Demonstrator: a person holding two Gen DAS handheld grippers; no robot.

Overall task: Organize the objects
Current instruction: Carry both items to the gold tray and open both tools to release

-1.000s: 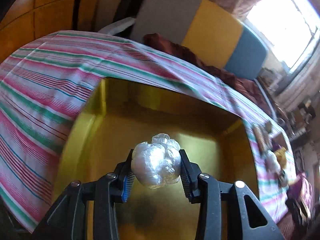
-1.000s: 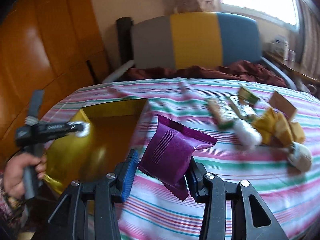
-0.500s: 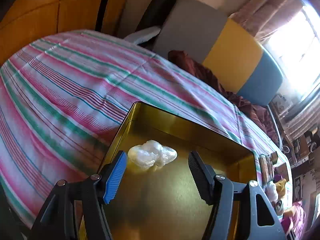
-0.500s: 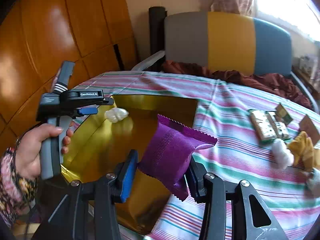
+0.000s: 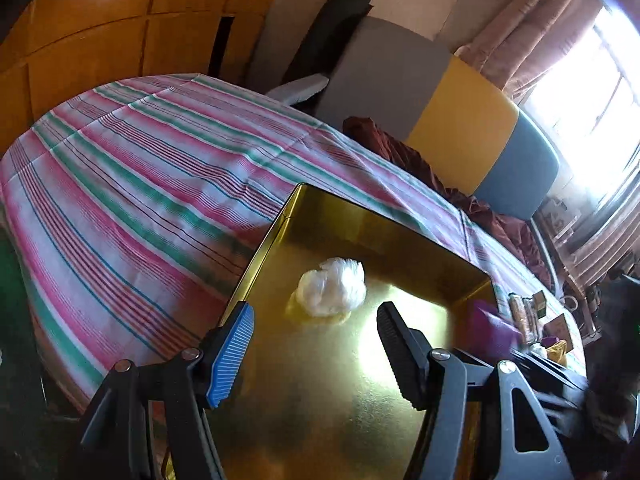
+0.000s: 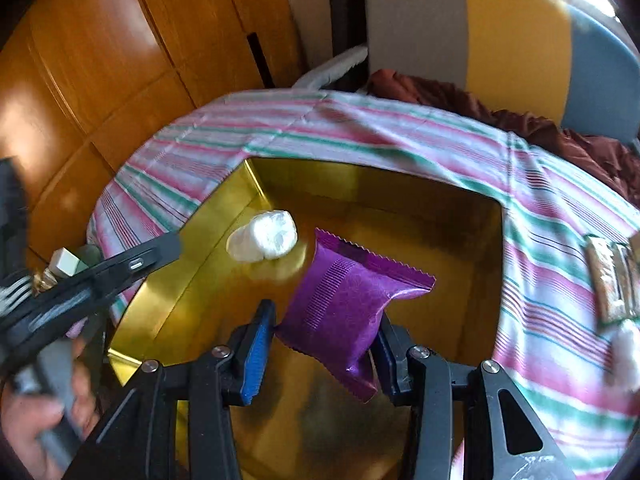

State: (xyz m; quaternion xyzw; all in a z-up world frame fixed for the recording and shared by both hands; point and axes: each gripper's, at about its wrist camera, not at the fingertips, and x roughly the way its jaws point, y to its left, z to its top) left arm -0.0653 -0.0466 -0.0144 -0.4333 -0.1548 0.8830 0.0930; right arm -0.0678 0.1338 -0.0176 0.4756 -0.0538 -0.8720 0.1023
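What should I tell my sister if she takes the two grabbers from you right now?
Left gripper: open, holding nothing, above the shiny gold metal tray.
Right gripper: fingers shut on the purple foil snack packet, held over the tray.
Done: the white plastic-wrapped ball lies loose on the tray floor near its left wall.
Left: let the purple packet go into the tray, then fetch the rest from the striped tablecloth at the right: wrapped bars and another white wrapped ball. More may sit past the picture's edge.
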